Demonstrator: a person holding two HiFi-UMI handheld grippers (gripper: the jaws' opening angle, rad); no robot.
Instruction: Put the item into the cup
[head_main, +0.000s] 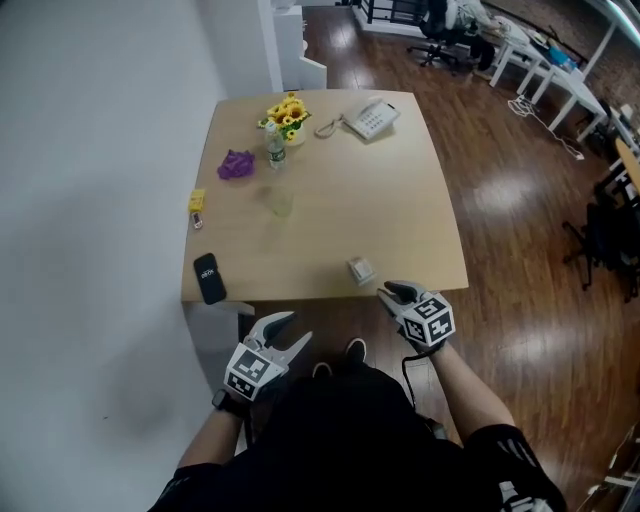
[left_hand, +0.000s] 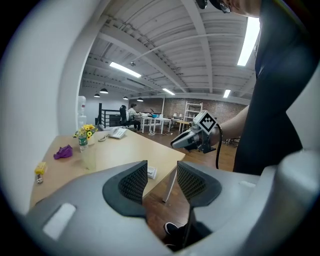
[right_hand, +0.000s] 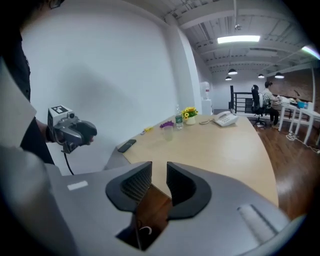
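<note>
A clear plastic cup (head_main: 280, 203) stands on the wooden table (head_main: 400, 200), left of its middle. A small pale block (head_main: 360, 269) lies near the table's front edge. My right gripper (head_main: 392, 291) hovers just off that edge, close to the block's right side, open with nothing between its jaws (right_hand: 159, 172). My left gripper (head_main: 293, 328) is lower, in front of the table and below its edge, also open and empty (left_hand: 162, 175). The left gripper view shows the cup (left_hand: 89, 156) and the block (left_hand: 151, 172) on the table beyond the jaws.
A purple crumpled thing (head_main: 237, 164), a yellow item (head_main: 197, 201) and a black handset (head_main: 208, 277) lie along the table's left side. At the back stand a flower pot (head_main: 287, 113), a small bottle (head_main: 274, 146) and a desk telephone (head_main: 370, 118). A white wall lies to the left.
</note>
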